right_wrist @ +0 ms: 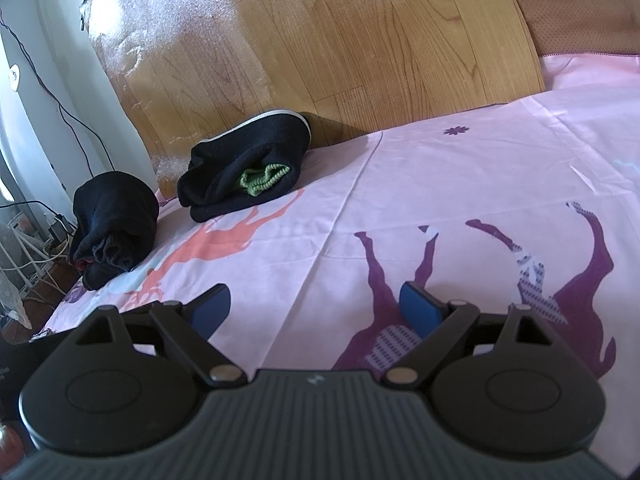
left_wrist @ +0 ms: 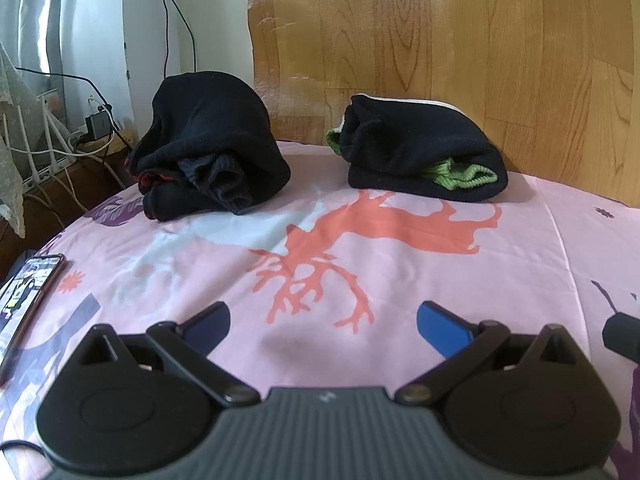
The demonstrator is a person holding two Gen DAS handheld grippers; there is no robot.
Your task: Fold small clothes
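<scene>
Two folded dark bundles lie on the pink deer-print bedsheet (left_wrist: 400, 272) by the wooden headboard. The left bundle (left_wrist: 208, 152) is black with a red edge; it also shows in the right wrist view (right_wrist: 116, 228). The right bundle (left_wrist: 420, 152) is black with green ribbed fabric inside; it also shows in the right wrist view (right_wrist: 248, 168). My left gripper (left_wrist: 324, 320) is open and empty, low over the sheet, well short of both bundles. My right gripper (right_wrist: 316, 304) is open and empty over the sheet, to the right of the bundles.
A phone (left_wrist: 28, 300) lies at the sheet's left edge. The wooden headboard (left_wrist: 460, 40) stands behind the bundles. Cables and a power strip (left_wrist: 80, 136) sit on the floor beyond the bed's left side. A dark part of the other gripper (left_wrist: 624, 336) shows at right.
</scene>
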